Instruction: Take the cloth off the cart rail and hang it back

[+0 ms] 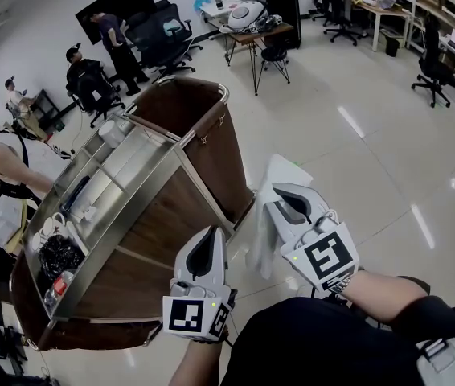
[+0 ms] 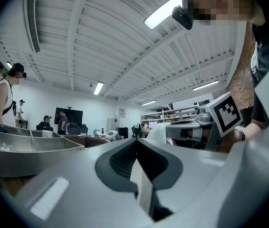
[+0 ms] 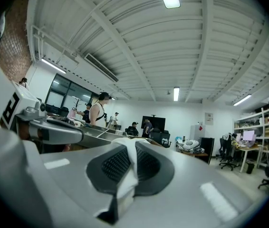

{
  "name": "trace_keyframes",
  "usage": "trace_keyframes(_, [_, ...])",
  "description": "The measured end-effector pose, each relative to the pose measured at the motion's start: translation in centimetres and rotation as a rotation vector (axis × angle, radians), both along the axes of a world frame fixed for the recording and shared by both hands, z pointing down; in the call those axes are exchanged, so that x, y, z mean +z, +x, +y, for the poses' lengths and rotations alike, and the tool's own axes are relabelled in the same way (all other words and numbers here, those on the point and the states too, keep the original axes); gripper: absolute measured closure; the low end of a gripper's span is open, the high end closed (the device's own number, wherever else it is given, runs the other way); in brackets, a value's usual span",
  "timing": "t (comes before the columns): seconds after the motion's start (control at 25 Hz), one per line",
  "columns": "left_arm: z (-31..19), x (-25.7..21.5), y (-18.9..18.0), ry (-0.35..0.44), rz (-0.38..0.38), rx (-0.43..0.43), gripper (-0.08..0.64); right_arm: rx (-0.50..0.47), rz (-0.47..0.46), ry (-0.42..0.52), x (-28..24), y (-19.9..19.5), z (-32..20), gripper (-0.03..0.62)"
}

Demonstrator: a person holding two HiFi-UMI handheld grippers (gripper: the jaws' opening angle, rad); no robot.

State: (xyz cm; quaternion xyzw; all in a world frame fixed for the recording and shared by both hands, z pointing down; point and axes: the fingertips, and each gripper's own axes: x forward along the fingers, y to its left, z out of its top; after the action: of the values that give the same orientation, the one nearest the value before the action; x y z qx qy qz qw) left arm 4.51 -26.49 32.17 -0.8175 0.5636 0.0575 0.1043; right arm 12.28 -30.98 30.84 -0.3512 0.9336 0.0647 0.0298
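Overhead, the head view shows the white cloth (image 1: 269, 215) hanging off the right hand-held gripper (image 1: 292, 203), clear of the cart (image 1: 155, 215) and just beside its near end; the left hand-held gripper (image 1: 209, 248) sits lower, close to the cloth's edge. Next, the left gripper view shows its jaws closed on a thin white strip, apparently a cloth edge. Lastly, the right gripper view shows those jaws clamped on a cloth fold that bunches over the pads. To rehang it well, I'd spread the two grips apart, lift the cloth over the rail (image 1: 203, 190), and let go only once it drapes evenly.
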Motion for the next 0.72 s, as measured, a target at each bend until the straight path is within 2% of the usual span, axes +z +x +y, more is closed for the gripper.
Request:
trace_keyframes(0.04, [0.0, 0.2, -0.3, -0.001, 0.001, 0.000, 0.558, -0.001, 0.001, 0.018, 0.1, -0.3, 0.0, 0.592])
trace_keyframes(0.2, [0.1, 0.2, -0.1, 0.000, -0.002, -0.004, 0.558, 0.004, -0.011, -0.052, 0.1, 0.0, 0.3, 0.592])
trace_keyframes(0.72, [1.6, -0.4, -1.7, -0.001, 0.009, -0.063, 0.558, -0.052, -0.010, -0.047, -1.1, -1.4, 2.0, 0.592])
